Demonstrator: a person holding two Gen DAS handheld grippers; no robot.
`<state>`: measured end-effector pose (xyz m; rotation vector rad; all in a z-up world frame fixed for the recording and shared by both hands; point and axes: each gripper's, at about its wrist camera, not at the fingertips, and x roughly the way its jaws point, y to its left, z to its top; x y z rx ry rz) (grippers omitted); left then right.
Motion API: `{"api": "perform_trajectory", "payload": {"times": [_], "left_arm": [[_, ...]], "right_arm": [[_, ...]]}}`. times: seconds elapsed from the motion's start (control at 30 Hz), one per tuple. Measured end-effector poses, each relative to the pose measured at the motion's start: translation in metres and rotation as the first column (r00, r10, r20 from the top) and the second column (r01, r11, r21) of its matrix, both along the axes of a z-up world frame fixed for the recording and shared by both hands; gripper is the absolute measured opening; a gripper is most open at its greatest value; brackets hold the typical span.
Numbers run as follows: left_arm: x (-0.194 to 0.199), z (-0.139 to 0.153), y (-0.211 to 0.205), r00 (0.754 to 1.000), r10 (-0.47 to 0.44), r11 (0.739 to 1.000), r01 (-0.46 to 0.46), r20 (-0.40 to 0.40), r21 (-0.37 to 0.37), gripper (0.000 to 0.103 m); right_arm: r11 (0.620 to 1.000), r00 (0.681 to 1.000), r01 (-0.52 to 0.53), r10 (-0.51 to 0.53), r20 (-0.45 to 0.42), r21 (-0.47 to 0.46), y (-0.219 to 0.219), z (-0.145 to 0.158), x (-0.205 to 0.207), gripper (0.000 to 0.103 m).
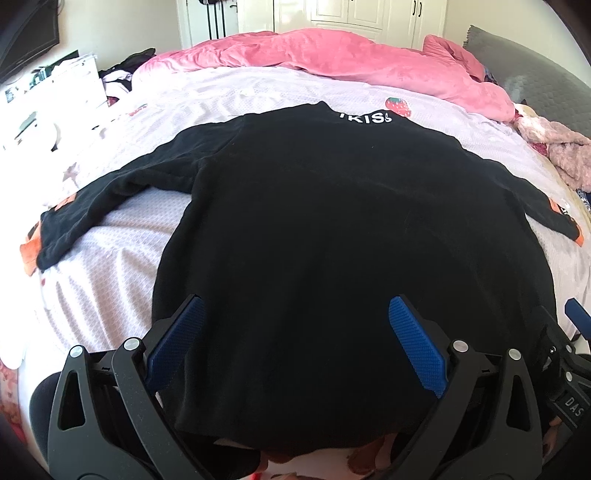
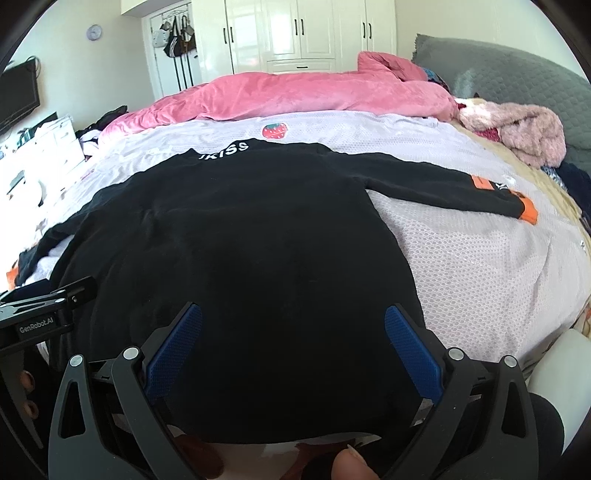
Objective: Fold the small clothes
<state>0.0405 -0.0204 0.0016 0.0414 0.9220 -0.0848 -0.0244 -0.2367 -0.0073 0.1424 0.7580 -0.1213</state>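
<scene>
So the black shirt (image 1: pixel 332 229) is lying spread out flat on the bed (image 1: pixel 258 92), back side up, with white lettering at the collar pointing toward the far side. Both long sleeves are sticking out sideways: the left sleeve (image 1: pixel 92 206) is angling down toward the near left, and the right sleeve (image 2: pixel 461 188) is stretching out to the right, showing an orange cuff (image 2: pixel 526 210) at its end.

The left claw (image 1: pixel 295 336) is hanging over the bottom hem area with its blue pads (image 1: pixel 415 343) spread wide apart, nothing pinched between them. The right claw (image 2: pixel 293 338) is doing the same thing over the hem on its side, fingers wide apart too, with just shirt fabric showing beneath the gap. Can't really tell if either one is touching the cloth or just hovering above it.

Further back, a pink blanket (image 2: pixel 295 96) is bunching up along the far edge of the bed, a fuzzy pink garment (image 2: pixel 517 129) is sitting off to the right by a grey headboard (image 2: pixel 498 70), and white wardrobe doors (image 2: pixel 303 33) are standing behind everything. The bedsheet is showing a strawberry print (image 2: pixel 275 131) just beyond the collar.
</scene>
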Motion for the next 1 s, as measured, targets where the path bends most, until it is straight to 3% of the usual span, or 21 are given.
{"api": "perform_trajectory", "payload": {"times": [0.53, 1.0], "left_arm": [[0.066, 0.014, -0.038, 0.999, -0.047, 0.999, 0.047, -0.026, -0.023, 0.094], [0.123, 0.029, -0.07, 0.995, -0.095, 0.994, 0.093, -0.026, -0.05, 0.094]], "right_arm": [[0.992, 0.992, 0.123, -0.122, -0.021, 0.03, -0.063, 0.034, 0.046, 0.099], [0.964, 0.968, 0.251, -0.249, -0.038, 0.084, -0.126, 0.065, 0.119, 0.099]]}}
